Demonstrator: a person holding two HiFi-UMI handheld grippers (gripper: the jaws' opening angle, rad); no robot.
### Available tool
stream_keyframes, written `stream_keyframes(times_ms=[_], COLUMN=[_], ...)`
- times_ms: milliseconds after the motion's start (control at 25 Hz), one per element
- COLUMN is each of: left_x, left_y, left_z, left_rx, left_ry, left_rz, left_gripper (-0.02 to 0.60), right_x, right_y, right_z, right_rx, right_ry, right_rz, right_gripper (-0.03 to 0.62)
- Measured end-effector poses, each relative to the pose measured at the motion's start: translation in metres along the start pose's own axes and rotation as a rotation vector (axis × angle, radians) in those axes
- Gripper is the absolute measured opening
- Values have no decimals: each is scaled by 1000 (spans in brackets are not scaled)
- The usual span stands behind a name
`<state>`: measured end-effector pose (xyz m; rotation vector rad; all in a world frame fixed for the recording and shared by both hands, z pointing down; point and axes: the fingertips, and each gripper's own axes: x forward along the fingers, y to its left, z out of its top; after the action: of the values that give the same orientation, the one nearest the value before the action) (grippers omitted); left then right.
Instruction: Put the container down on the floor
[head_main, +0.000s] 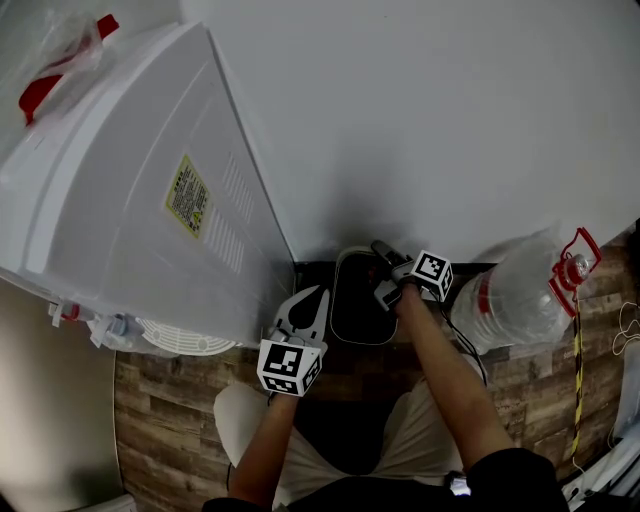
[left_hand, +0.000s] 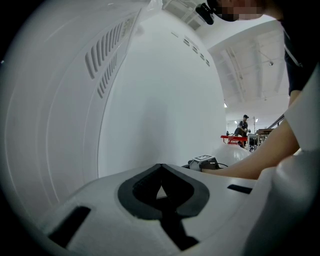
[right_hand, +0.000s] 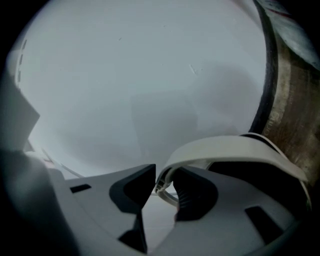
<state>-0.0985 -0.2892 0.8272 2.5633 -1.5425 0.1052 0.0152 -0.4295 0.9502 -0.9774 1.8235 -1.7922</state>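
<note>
Head view, left to right. Far to the left of both grippers, a clear plastic bag (head_main: 55, 55) with a red strip lies on top of a large white appliance (head_main: 130, 200), which bears a yellow label (head_main: 188, 196) on its side.

Left gripper (left_hand: 161, 172) – jaws clenched together with nothing between them, held beside the appliance's lower corner and just left of the container.

Container (head_main: 352, 312) – a dark tub with a pale rim (right_hand: 220, 147), low at the foot of the white wall (head_main: 420, 120), between the two grippers. Its interior is in shadow, so its contents cannot be told, nor whether its base actually rests on the floor.

Right gripper (right_hand: 164, 181) – grasping the container's rim, one pad on the outside and one on the inside, at the tub's far right edge.

To the right of the right gripper, near the forearm, a large clear water bottle (head_main: 515, 300) with a red cap and handle (head_main: 577, 262) lies tilted on the wood-patterned floor (head_main: 170, 420); how full it is cannot be told.
</note>
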Motion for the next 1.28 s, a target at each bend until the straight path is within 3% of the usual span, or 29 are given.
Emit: stream_keyframes(times_ms=[240,920,960,1080,1280], left_x=[0,3,4,7,12], left_y=[0,-2,-3,-2,3], left_z=[-2,-10,-10,-6,8], left_rx=[-1,-21,-21,-22,-31], left_ry=[3,12,12,8,5], left_rz=[-1,-11,-13,-11,5], left_gripper=[18,18,18,18,18], right_x=[3,-6,-7,-9,-9], right_y=[2,10,12,17,38], right_z=[-3,-8,-8,-9,-30], right_rx=[-15,-39,-48,-84,-140], right_ry=[17,28,25,5,61], right_rz=[16,3,-5,-41,-10], right_gripper=[163,164,158,54,37])
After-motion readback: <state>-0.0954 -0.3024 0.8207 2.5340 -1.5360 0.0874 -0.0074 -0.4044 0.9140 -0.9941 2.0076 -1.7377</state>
